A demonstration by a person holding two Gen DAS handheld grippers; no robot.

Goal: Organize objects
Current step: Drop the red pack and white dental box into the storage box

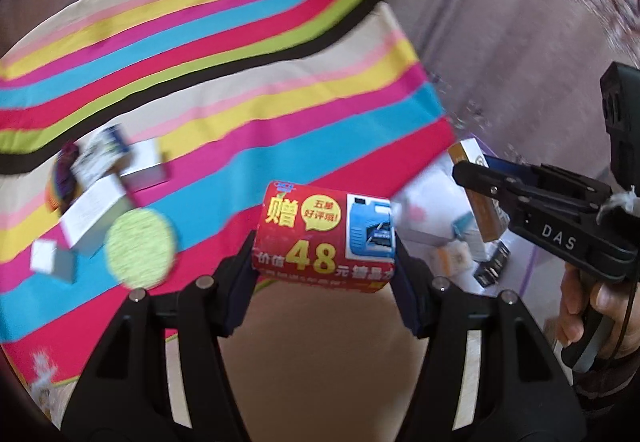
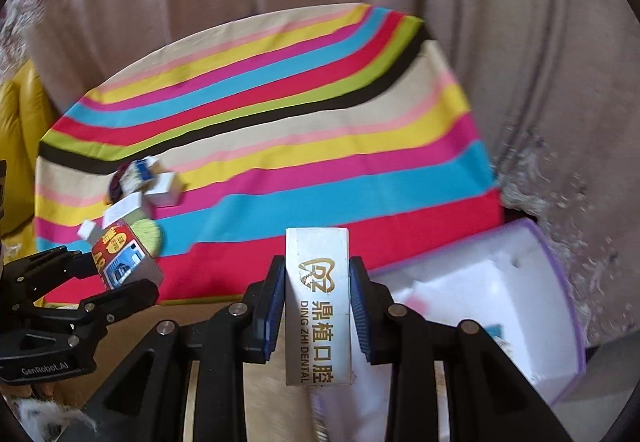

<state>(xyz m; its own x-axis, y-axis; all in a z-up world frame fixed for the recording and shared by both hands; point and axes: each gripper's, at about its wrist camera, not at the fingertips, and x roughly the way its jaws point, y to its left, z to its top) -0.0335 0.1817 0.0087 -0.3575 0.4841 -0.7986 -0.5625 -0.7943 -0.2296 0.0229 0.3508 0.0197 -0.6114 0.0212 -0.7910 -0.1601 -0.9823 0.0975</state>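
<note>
Right gripper [image 2: 316, 306] clamped on upright white "DING ZHI DENTAL" carton [image 2: 318, 306], purple-rimmed white bin [image 2: 560, 306] just right; left gripper [image 1: 324, 262] clamped on red "48" promotional box [image 1: 324, 234], striped cloth-covered surface [image 1: 240, 81] ahead.

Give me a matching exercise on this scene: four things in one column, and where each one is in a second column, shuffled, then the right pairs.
1. red box
2. white dental box
3. green round pad
4. purple-rimmed bin

a. lying on the striped cloth
b. clamped in the right gripper
c. beside the cloth's edge
d. clamped in the left gripper

Pairs: 1-d, 2-b, 3-a, 4-c
</note>
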